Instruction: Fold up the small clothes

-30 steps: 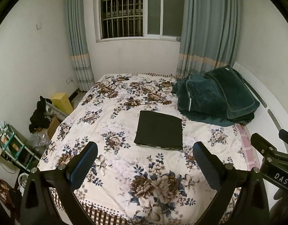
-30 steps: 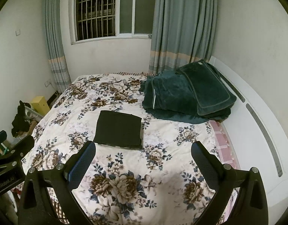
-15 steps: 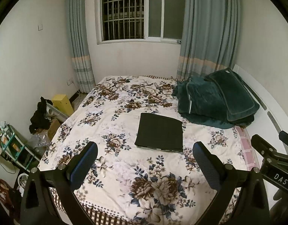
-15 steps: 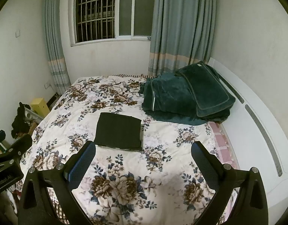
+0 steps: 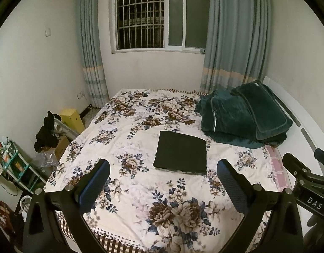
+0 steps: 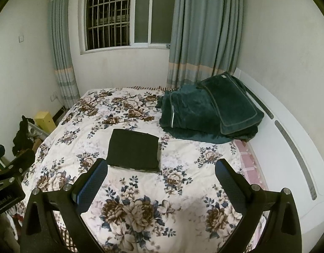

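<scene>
A dark garment (image 5: pixel 180 152) lies folded into a flat rectangle on the floral bedspread (image 5: pixel 140 189), near the middle of the bed; it also shows in the right wrist view (image 6: pixel 133 149). My left gripper (image 5: pixel 163 168) is open and empty, held above the bed's near end, well short of the garment. My right gripper (image 6: pixel 160 167) is open and empty, at a similar height and distance. The right gripper's body shows at the right edge of the left wrist view (image 5: pixel 305 181).
A pile of dark green blankets (image 5: pixel 244 116) lies at the bed's far right by the white headboard (image 6: pixel 288 147). Left of the bed are a yellow box (image 5: pixel 72 118), dark clothes (image 5: pixel 45 132) and a small shelf (image 5: pixel 14 168). Window and curtains stand behind.
Both grippers have drawn back and risen slightly from the bed, so the folded garment sits a little farther off. Both stay open.
</scene>
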{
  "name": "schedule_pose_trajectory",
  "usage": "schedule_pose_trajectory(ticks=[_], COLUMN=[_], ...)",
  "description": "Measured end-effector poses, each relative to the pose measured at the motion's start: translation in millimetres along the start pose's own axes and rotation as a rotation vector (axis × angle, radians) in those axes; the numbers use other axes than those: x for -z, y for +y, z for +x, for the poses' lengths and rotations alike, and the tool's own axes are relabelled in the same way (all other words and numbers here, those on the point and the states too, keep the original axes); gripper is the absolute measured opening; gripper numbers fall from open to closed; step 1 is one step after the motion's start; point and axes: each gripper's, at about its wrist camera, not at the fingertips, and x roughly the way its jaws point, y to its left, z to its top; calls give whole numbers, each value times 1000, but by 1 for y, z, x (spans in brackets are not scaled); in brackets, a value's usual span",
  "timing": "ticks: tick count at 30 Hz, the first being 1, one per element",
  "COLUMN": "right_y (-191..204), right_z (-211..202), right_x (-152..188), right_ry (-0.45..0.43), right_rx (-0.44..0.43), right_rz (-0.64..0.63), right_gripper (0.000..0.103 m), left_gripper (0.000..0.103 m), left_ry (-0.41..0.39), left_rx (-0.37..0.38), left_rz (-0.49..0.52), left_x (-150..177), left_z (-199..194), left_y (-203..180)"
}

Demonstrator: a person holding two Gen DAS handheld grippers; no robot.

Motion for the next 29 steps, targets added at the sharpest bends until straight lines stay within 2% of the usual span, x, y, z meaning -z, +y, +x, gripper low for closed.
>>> schedule_pose_trajectory(ticks=[29], right_y=[5], right_z=[-8], right_x=[6], right_ry=[-6], right_rx=[5], right_rz=[8], right_gripper=[103], left_gripper=[103], left_ry=[-12], left_rx=[-13], left_rz=[-8], left_x=[4], left_z=[-6], left_y=[-1])
